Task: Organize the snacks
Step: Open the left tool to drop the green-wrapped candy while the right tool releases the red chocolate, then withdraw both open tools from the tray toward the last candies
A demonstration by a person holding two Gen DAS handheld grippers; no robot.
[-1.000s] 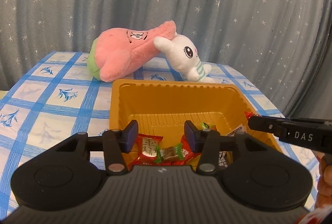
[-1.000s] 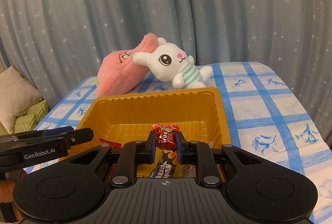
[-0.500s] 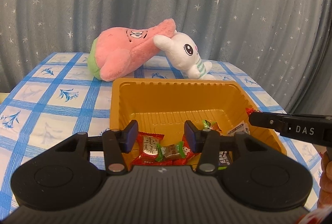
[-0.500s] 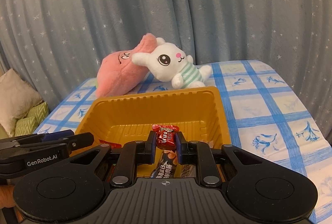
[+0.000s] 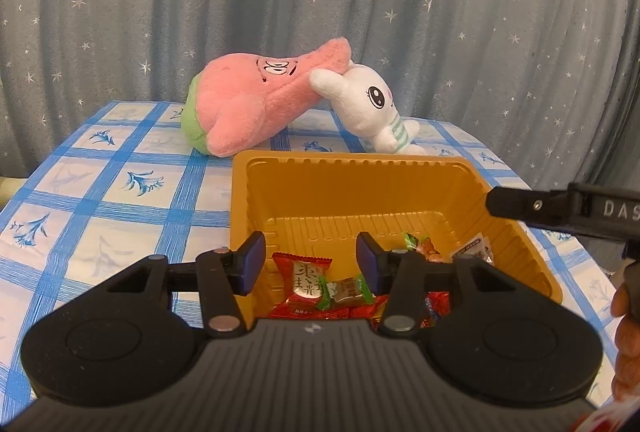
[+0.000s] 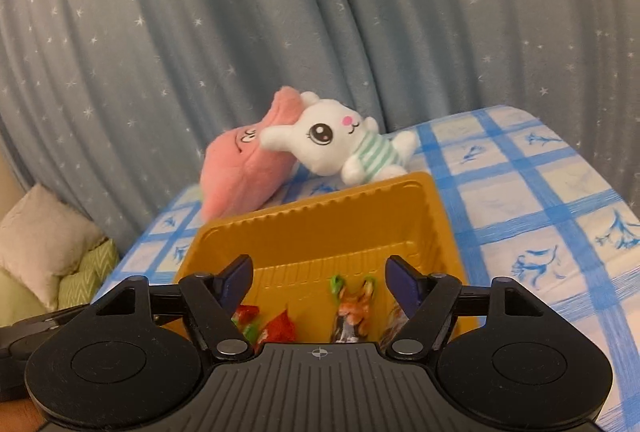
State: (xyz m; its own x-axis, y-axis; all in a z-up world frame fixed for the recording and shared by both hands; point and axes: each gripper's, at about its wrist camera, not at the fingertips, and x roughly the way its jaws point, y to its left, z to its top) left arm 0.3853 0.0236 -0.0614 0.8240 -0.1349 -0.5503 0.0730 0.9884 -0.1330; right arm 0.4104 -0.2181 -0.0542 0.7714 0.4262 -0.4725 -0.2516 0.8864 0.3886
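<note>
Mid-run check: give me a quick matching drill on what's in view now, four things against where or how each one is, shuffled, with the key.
Things:
1. right gripper
2. red date candy
3. white bunny plush
4. beige cushion

Places or states:
A. off the table, far left in the right wrist view
B. lying inside the gold tray
C. open, nothing between its fingers
D. leaning on the pink plush behind the tray

Pairs: 1-C, 2-B, 3-D, 4-A
</note>
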